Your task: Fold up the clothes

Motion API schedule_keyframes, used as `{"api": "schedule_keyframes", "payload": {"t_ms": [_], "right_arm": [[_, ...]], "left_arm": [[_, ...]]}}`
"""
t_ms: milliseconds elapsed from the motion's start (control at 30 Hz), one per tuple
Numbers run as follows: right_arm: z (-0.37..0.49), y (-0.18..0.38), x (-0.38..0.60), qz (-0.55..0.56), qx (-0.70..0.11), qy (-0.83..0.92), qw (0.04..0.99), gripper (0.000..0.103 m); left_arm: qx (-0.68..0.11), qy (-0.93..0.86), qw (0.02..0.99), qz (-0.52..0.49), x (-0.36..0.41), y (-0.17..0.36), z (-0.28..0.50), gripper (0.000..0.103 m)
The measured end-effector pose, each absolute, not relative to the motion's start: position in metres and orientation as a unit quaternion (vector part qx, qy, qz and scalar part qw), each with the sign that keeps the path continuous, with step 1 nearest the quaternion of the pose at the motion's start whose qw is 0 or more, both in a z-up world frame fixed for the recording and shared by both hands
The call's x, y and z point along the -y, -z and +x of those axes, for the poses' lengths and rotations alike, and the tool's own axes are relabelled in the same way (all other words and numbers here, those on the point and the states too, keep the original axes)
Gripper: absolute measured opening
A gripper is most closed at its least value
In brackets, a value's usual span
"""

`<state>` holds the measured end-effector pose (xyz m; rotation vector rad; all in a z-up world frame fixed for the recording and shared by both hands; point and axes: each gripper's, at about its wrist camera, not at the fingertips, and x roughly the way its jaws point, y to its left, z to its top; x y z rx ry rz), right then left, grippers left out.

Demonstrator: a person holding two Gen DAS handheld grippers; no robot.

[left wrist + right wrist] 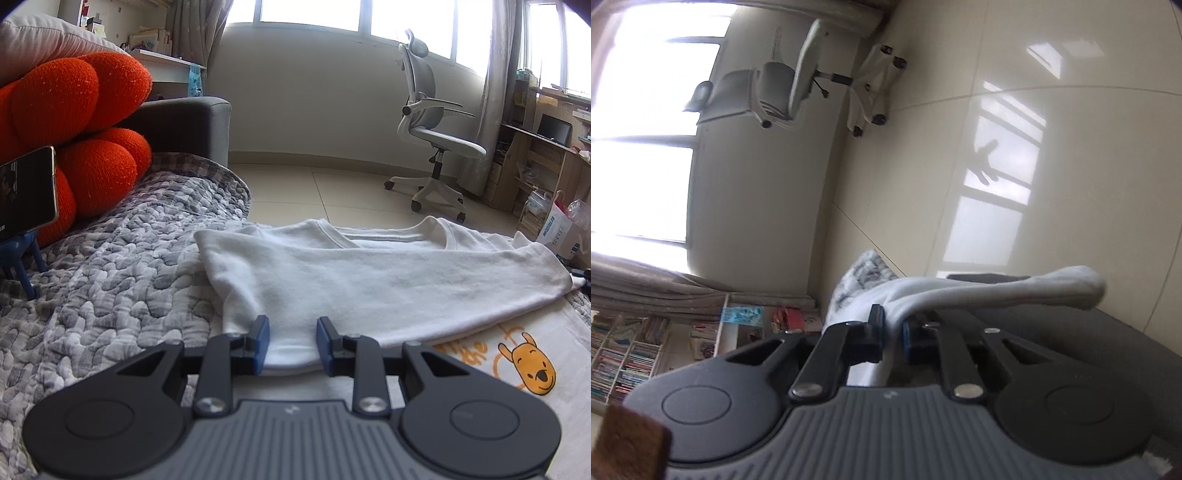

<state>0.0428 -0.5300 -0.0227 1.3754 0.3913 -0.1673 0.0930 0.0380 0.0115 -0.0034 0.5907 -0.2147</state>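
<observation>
We see the white T-shirt [369, 280] lying partly folded on a grey quilted bedspread [110, 266], neckline away from us. The left tongs [291, 343] are closed on its near hem, the cloth bunched between the blue pads. The right tongs [894, 332], rolled sideways, pinch a fold of white cloth [997, 288]. Beyond stand orange cushions [74, 122] and an office chair [436, 136].
</observation>
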Motion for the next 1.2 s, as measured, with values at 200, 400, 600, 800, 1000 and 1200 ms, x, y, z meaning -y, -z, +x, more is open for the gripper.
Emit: {"api": "schedule_keyframes", "payload": {"t_ms": [200, 400, 600, 800, 1000, 1200], "right_arm": [[0.020, -0.018, 0.514, 0.566, -0.093, 0.063, 0.817, 0.013], [0.015, -0.071, 0.475, 0.402, -0.062, 0.077, 0.910, 0.013], [0.036, -0.121, 0.352, 0.045, -0.047, -0.013, 0.998, 0.013], [0.062, -0.084, 0.194, -0.296, -0.145, -0.187, 0.926, 0.003], [0.073, -0.036, 0.165, -0.317, -0.242, -0.246, 0.883, 0.024], [0.069, -0.048, 0.176, -0.270, -0.243, -0.245, 0.899, 0.048]], "left_arm": [[-0.290, 0.106, 0.951, -0.002, -0.039, -0.011, 0.094, 0.029], [-0.290, 0.107, 0.951, -0.003, -0.039, -0.011, 0.093, 0.029], [-0.291, 0.115, 0.950, -0.020, -0.044, -0.011, 0.094, 0.033], [-0.272, 0.129, 0.950, -0.087, -0.064, -0.017, 0.089, 0.037], [-0.249, 0.142, 0.946, -0.154, -0.091, -0.031, 0.080, 0.047], [-0.247, 0.164, 0.934, -0.199, -0.092, -0.048, 0.084, 0.047]]}}
